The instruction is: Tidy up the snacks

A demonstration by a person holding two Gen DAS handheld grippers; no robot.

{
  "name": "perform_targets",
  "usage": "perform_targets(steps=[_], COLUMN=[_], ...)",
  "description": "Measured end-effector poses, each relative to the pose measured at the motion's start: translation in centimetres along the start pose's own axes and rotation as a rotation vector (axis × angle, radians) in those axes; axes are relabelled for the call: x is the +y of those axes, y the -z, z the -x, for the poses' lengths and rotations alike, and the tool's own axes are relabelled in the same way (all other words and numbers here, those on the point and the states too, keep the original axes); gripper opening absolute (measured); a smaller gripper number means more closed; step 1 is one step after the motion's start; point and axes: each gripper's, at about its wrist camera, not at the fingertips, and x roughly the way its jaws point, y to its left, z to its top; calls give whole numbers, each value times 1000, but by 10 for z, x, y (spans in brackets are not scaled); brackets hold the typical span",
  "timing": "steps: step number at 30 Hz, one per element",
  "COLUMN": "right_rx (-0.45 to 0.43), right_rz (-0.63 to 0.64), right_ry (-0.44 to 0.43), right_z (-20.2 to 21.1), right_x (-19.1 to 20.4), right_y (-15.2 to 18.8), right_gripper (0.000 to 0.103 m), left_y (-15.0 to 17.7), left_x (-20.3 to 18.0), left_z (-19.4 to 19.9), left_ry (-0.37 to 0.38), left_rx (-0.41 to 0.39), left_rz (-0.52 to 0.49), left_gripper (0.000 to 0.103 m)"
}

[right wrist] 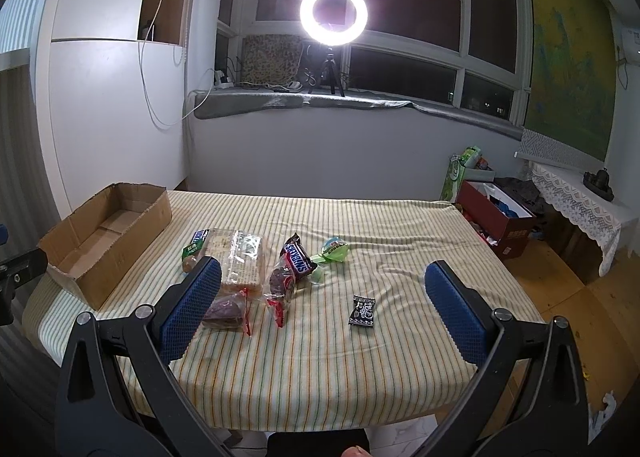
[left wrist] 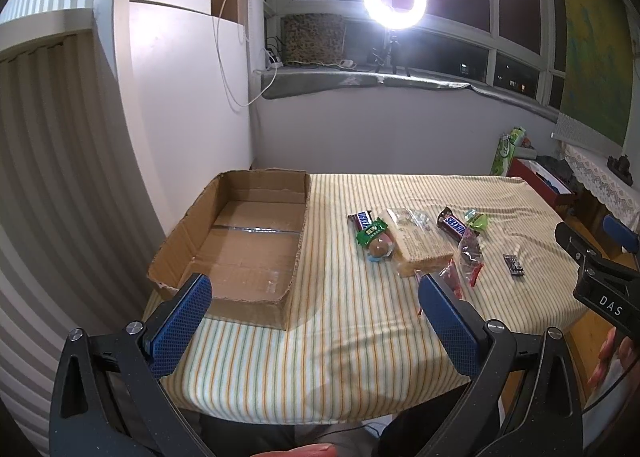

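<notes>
Hovering above the near edge of a striped tablecloth (left wrist: 320,357), the left gripper (left wrist: 316,293) and the right gripper (right wrist: 322,277) are held wide open, with nothing gripped by either. An empty cardboard box (left wrist: 240,241) is seen at the table's left side. Snacks are scattered to its right: a wafer pack (left wrist: 420,245), two chocolate bars (right wrist: 298,257), and a small black packet (right wrist: 363,311) lying apart.

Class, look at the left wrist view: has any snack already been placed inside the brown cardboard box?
No: the open brown cardboard box shows only its bare bottom, while the wrapped snacks, such as the brown Snickers bar, lie outside it on the striped tablecloth.
</notes>
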Motion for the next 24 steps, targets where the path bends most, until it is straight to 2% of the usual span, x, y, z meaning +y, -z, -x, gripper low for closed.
perform_targets(steps=[24], right_rx=[1], right_rz=[2], right_ry=[1], right_z=[0], right_x=[1], right_y=[0], right_gripper=[103], left_y=[1], left_x=[2], left_z=[0], left_ry=[-1], left_rx=[3], left_rz=[2], left_gripper=[102])
